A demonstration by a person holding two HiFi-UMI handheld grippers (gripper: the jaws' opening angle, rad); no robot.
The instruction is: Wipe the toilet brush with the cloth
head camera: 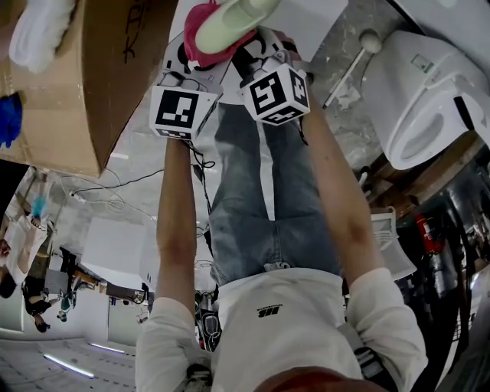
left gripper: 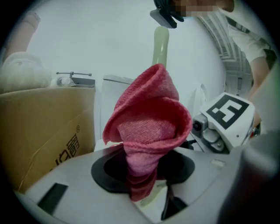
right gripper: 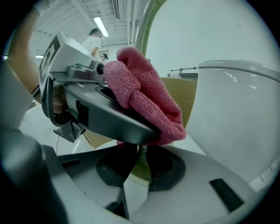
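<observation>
A pale green toilet brush handle [head camera: 230, 19] is held up in front of me, with a pink cloth [head camera: 200, 37] folded around it. My left gripper [left gripper: 142, 175] is shut on the pink cloth [left gripper: 148, 127], which bunches up from its jaws against the green handle [left gripper: 160, 46]. My right gripper [right gripper: 139, 162] is shut on the lower part of the handle [right gripper: 146, 26], just under the cloth [right gripper: 146, 96]. In the head view the left gripper [head camera: 187, 76] and right gripper [head camera: 254, 60] sit side by side, nearly touching. The brush head is not visible.
A white toilet [head camera: 425, 92] stands to the right, close by the right gripper as a toilet [right gripper: 236, 113] wall. A large cardboard box [head camera: 84, 69] is at the left. A white stick with a ball end [head camera: 351, 65] lies on the floor. People stand far off.
</observation>
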